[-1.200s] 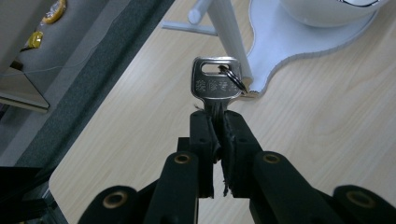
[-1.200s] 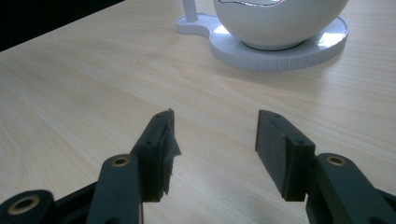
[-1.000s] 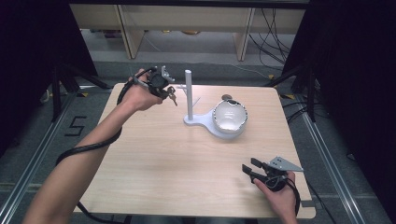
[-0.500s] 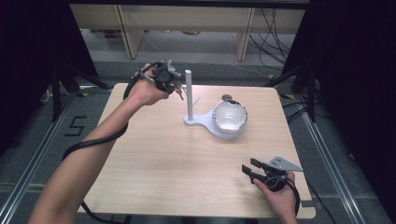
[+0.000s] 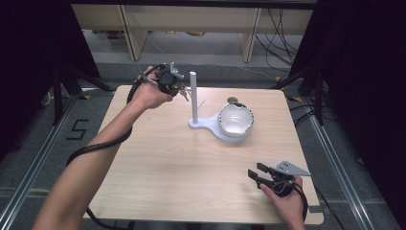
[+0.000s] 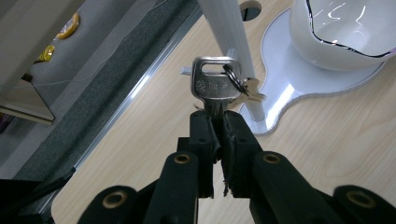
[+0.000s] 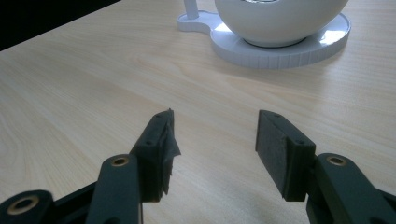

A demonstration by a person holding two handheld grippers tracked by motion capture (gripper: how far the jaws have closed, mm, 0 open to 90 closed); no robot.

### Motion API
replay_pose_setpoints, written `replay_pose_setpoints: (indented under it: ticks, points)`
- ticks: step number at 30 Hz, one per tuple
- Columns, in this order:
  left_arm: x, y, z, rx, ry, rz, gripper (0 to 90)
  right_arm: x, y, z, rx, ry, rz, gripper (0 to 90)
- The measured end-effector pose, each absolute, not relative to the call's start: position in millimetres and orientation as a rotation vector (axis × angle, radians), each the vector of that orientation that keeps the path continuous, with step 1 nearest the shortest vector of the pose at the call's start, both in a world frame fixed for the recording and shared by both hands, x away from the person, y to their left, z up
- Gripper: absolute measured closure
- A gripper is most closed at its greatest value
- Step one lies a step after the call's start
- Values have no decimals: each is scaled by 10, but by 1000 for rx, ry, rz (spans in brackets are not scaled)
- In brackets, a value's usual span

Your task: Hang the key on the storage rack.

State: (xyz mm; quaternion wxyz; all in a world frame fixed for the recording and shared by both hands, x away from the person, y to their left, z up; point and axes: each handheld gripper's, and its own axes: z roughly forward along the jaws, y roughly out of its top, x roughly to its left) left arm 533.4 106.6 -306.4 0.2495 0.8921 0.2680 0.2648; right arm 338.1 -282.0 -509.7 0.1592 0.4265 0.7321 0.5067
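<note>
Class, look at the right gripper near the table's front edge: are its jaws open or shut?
Open. In the right gripper view, the right gripper shows bare wooden table between its separated jaws, holding nothing.

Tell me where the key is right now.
The key is clamped by its blade in the left gripper, held above the table's far left part, right beside the white post of the stand that carries the bowl.

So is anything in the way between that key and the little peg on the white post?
Nothing visible. The left gripper holds the key by its blade, its head right at the post, beside the small peg. The bowl sits off to the side.
</note>
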Motion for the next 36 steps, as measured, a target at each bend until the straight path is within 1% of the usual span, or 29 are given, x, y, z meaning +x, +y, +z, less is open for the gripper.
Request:
replay_pose_setpoints:
  ticks: [12,18,19,21,23,27,36]
  points:
    - [5366,1134,-3096,2432,758,726,828,3378,-2814,-5098,1219,2096,1449,480]
    - [5313,1151,-3142,2410,752,758,828,3378,-2797,-5108,1234,2091,1434,480]
    - [5304,1158,-3134,2432,743,764,828,3373,-2791,-5107,1243,2093,1440,480]
    - [5287,1157,-3142,2436,734,774,827,3385,-2806,-5102,1198,2098,1433,479]
    - [5264,1154,-3159,2437,735,783,828,3371,-2784,-5109,1241,2099,1451,479]
    - [5216,1141,-3166,2450,713,806,828,3392,-2786,-5117,1204,2113,1449,480]
    - [5178,1060,-3188,2487,687,819,828,3380,-2791,-5103,1203,2107,1439,479]
